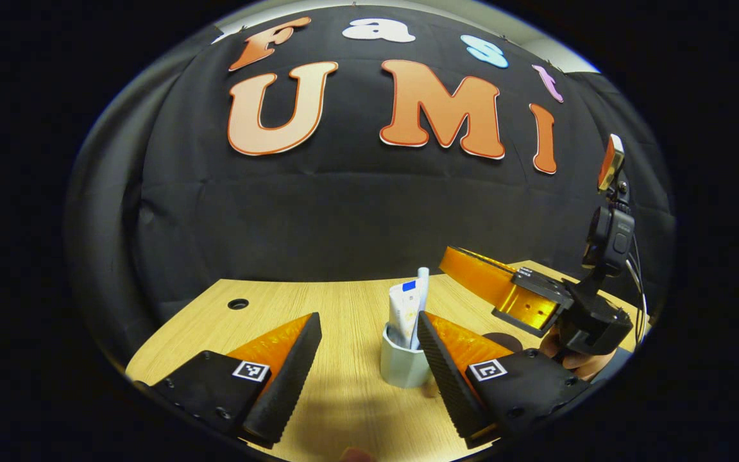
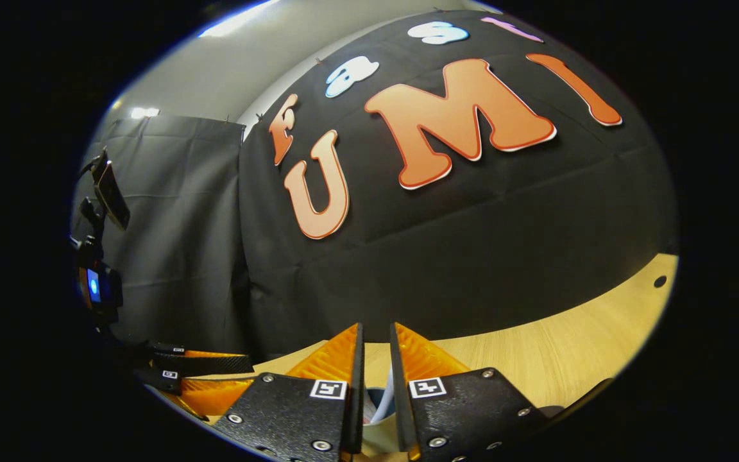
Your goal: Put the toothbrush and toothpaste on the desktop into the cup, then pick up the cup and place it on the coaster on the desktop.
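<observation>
A pale grey cup (image 1: 401, 362) stands on the wooden desk (image 1: 292, 298). A white toothpaste tube (image 1: 403, 308) and a white toothbrush (image 1: 422, 289) stand upright in it. My left gripper (image 1: 368, 316) is open and low over the desk. The cup sits between its fingers, close against the right-hand one. A dark round coaster (image 1: 501, 340) lies just right of the cup. My right gripper (image 1: 450, 258) hovers above and behind the cup, clear of the toothbrush top. In the right gripper view its fingers (image 2: 377, 326) stand a narrow slit apart with nothing between them. The tube (image 2: 376, 401) shows below them.
A hand (image 1: 578, 360) holds the right gripper, and a camera mount (image 1: 608, 237) rises above it. The desk has a cable hole (image 1: 238, 303) at its far left corner. Black cloth walls close the back and sides. The left gripper (image 2: 235, 375) lies low at the left.
</observation>
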`<state>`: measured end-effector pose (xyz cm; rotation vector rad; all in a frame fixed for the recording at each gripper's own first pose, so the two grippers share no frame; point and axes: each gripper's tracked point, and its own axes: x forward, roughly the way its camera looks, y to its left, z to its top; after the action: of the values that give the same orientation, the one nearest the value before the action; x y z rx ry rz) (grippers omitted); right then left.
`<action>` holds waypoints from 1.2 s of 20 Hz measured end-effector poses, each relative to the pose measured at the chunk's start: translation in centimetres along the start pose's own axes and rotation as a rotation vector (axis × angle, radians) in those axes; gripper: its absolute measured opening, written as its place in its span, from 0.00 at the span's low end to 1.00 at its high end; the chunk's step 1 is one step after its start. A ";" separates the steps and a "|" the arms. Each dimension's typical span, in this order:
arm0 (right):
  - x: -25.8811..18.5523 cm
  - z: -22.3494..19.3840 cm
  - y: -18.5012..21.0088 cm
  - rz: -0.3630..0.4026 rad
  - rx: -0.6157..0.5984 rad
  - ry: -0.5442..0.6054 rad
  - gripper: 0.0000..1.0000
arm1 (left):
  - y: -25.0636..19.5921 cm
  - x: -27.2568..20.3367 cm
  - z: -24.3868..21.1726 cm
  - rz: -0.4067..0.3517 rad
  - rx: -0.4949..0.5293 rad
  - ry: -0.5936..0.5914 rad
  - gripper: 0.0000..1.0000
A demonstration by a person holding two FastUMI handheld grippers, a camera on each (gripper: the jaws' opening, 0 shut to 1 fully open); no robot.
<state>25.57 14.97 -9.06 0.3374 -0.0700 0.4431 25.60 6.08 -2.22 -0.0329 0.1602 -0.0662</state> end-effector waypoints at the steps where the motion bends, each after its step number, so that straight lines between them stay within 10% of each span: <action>1: -0.6 0.7 -0.1 -0.007 -0.022 0.002 0.27 | -0.7 -0.2 0.4 -0.011 0.003 0.009 0.97; 13: -13.0 12.8 -5.7 -0.122 -0.230 -0.058 0.86 | -5.1 0.2 0.3 -0.032 -0.092 0.404 0.98; 24: -23.1 14.3 -14.3 -0.306 -0.343 0.022 0.91 | -5.6 2.5 -4.1 0.008 -0.243 0.784 0.98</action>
<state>11.03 -11.42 -3.15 0.0037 -0.0698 0.1261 27.04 0.20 -6.49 -0.2499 0.9520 -0.0485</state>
